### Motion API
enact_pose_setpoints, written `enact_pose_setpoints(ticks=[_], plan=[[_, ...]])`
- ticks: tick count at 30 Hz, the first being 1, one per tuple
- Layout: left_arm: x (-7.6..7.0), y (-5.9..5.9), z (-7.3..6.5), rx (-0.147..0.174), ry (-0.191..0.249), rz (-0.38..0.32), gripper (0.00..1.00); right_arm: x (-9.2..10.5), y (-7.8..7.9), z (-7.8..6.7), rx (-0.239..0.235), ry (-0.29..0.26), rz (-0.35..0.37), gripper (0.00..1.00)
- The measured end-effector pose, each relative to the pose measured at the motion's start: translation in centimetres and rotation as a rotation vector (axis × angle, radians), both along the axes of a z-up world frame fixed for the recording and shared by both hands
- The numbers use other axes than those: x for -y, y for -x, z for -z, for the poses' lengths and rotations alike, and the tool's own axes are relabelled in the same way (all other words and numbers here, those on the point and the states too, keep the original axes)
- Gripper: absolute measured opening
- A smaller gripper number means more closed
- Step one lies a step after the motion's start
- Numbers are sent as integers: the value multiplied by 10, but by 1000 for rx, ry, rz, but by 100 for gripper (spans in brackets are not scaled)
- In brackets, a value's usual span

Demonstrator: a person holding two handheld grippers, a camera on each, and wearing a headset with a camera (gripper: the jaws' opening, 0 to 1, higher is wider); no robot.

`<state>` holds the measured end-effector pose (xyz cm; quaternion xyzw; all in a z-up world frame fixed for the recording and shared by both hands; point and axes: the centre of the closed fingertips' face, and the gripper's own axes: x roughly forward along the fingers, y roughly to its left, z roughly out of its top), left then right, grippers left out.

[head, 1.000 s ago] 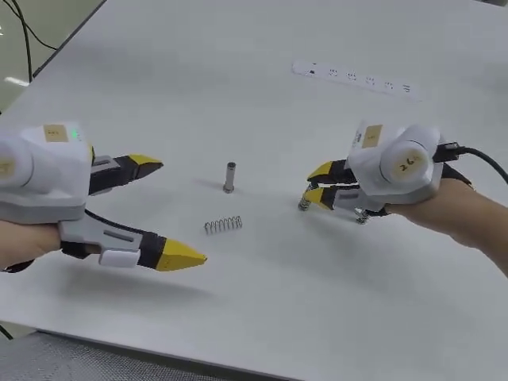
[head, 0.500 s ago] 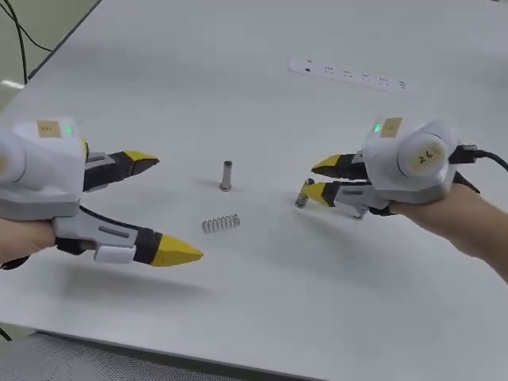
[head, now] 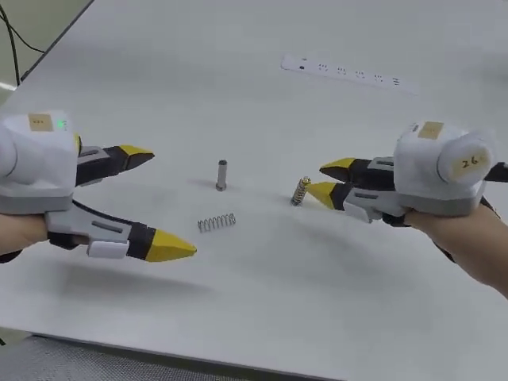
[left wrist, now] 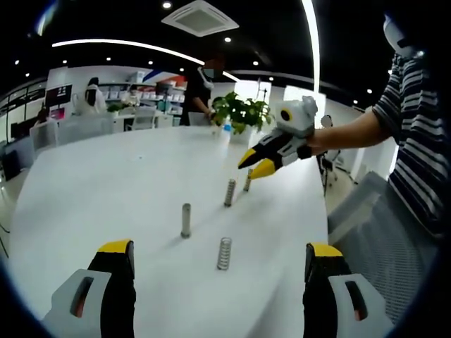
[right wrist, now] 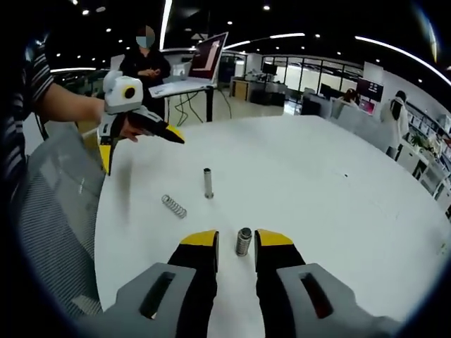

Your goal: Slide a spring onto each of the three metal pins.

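Left gripper (head: 174, 201) and right gripper (head: 316, 178) both hang released; I judge one sprung pin (head: 302, 190) done, the bare pin (head: 221, 175) at its nine o'clock awaiting the loose spring (head: 216, 222).

Bright, even overhead light washes the white bench (head: 262, 317); soft grey shadows lie on the bench under the left hand-held gripper (head: 172, 202) and right hand-held gripper (head: 316, 178); ceiling strips (left wrist: 308, 35) above the bench glare in both gripper views; the bench's rim bows there, fisheye-bent; the head view looks sharp.
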<state>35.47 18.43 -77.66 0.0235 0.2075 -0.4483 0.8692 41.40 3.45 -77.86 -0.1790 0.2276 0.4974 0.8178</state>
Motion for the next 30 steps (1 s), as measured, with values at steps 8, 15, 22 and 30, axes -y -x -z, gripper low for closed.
enact_pose_setpoints(ticks=[8, 15, 22, 30], plan=[[2, -2, -1, -3, -1, 10, 98, -2, 17, 10, -33, -9, 2, 17], [1, -3, -1, -1, 6, 5, 98, 0, 34, 25, -75, -1, -6, 17], [0, -3, -1, -3, 6, 2, 98, 0, 41, 31, -96, 1, -9, 17], [0, -2, -2, -2, 7, 1, 98, -3, 44, 32, -95, 22, -38, 17]])
